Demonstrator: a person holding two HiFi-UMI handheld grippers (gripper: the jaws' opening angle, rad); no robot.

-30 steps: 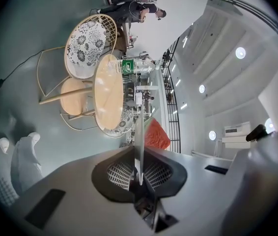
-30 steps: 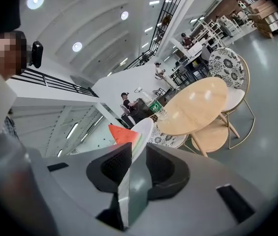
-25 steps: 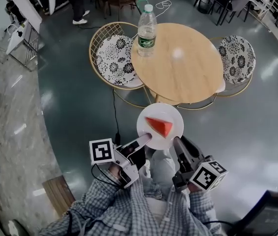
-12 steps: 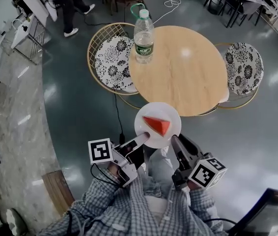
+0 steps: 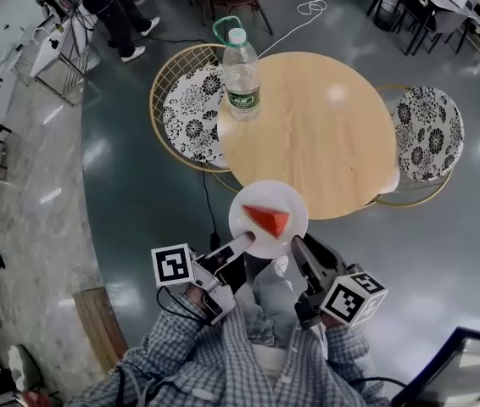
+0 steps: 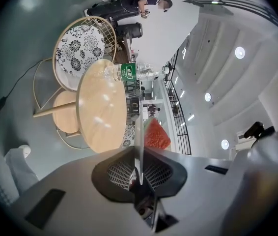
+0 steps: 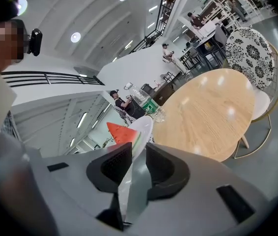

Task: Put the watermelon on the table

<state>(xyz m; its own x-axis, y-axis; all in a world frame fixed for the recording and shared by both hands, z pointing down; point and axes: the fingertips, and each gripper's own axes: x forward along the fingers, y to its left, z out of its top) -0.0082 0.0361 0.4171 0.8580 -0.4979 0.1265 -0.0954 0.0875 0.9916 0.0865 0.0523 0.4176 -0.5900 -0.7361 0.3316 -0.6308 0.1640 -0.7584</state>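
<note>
I've got both grippers clamped on the white plate. The left gripper pinches its rim at about 7 o'clock, the right gripper at about 5 o'clock. In the left gripper view the jaws are pressed onto the plate's edge, and in the right gripper view they do the same.

The watermelon is a red wedge lying mid-plate, tip toward 4 o'clock. It also shows in both gripper views.

The plate is carried by the grippers at the 6 o'clock edge of the round wooden table. I can't tell if its far rim overlaps the top.

A water bottle stands upright on the table near its 10 o'clock edge. Floral-cushion chairs sit at the table's 9 o'clock and 3 o'clock.
</note>
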